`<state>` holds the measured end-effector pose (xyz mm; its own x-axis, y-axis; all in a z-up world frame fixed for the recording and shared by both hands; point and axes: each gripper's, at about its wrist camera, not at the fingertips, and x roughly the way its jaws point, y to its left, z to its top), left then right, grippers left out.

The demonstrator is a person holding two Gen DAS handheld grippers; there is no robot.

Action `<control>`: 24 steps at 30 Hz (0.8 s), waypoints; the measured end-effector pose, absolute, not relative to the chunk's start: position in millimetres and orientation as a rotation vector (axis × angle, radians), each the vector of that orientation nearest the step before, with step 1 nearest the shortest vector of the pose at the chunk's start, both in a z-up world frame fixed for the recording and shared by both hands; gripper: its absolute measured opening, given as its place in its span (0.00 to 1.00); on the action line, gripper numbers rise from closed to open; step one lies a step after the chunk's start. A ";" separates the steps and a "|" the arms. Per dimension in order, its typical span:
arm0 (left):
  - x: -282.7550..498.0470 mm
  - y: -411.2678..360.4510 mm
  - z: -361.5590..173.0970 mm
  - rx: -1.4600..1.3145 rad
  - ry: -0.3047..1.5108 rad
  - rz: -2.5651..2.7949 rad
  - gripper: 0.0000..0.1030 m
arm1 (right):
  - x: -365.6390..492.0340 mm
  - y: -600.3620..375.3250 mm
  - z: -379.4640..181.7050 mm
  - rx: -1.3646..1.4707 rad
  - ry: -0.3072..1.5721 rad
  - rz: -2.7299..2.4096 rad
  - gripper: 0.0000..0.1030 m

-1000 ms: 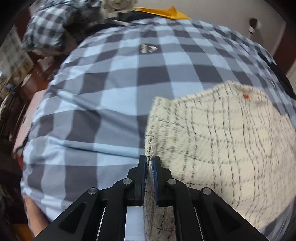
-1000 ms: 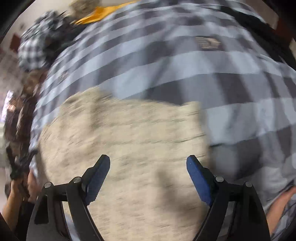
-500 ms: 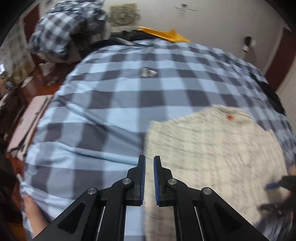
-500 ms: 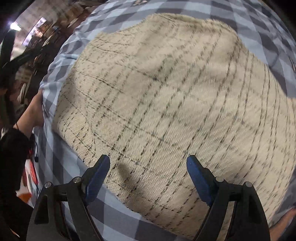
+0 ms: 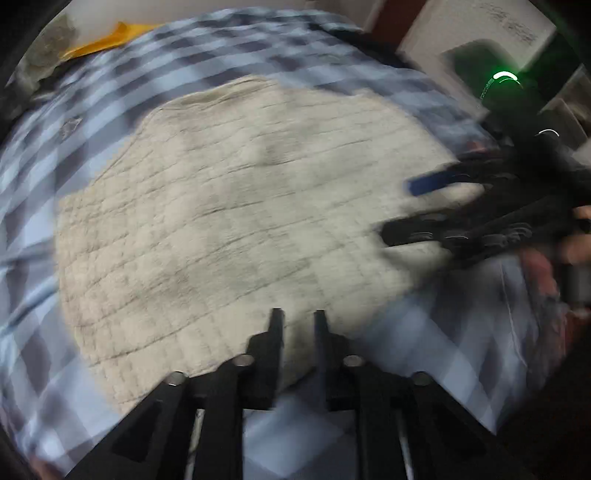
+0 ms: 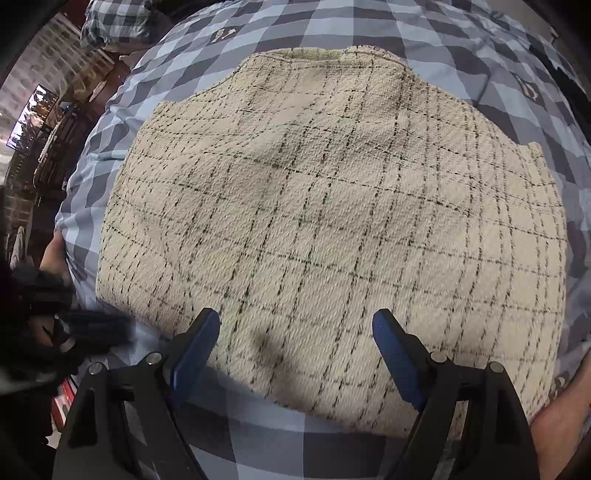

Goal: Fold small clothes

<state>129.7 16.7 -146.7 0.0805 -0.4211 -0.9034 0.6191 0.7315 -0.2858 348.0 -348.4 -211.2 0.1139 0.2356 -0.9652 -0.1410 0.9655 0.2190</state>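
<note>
Garment [image 6: 332, 221], cream with a dark grid, lies flat mid-frame on the checked bed cover [image 6: 332, 33]; left gripper [image 5: 297, 325] jaws are opening, nothing between; right gripper [image 6: 291, 332] gapes empty over the near hem; pinch corners squarely, fold evenly

Bed covered by a blue-and-grey checked blanket [image 6: 424, 33], filling most of both views. At its far end, a rumpled checked heap [image 6: 114, 22] and an orange cloth [image 5: 107, 38] against a pale wall [image 5: 229, 4]. Along one side, dark cluttered shelves [image 6: 55, 140] and a lit screen [image 6: 31, 114]. On the other side, a white panel [image 5: 476, 29] and a green light [image 5: 504, 75], blurred.
</note>
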 end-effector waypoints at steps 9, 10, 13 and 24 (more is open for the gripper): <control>135.1 23.9 -157.1 0.370 1.154 -0.511 1.00 | 339.6 -376.4 -215.3 0.280 1.429 0.217 0.80; 135.2 23.9 -162.8 0.357 1.156 -0.514 1.00 | 338.1 -381.4 -214.9 0.321 1.418 0.225 0.80; 141.3 21.6 -190.1 0.262 1.248 -0.588 1.00 | 341.4 -372.3 -217.6 0.347 1.385 0.279 0.80; 163.8 46.8 -267.0 0.304 1.372 -0.488 1.00 | 323.0 -422.1 -248.8 0.007 1.423 0.237 0.80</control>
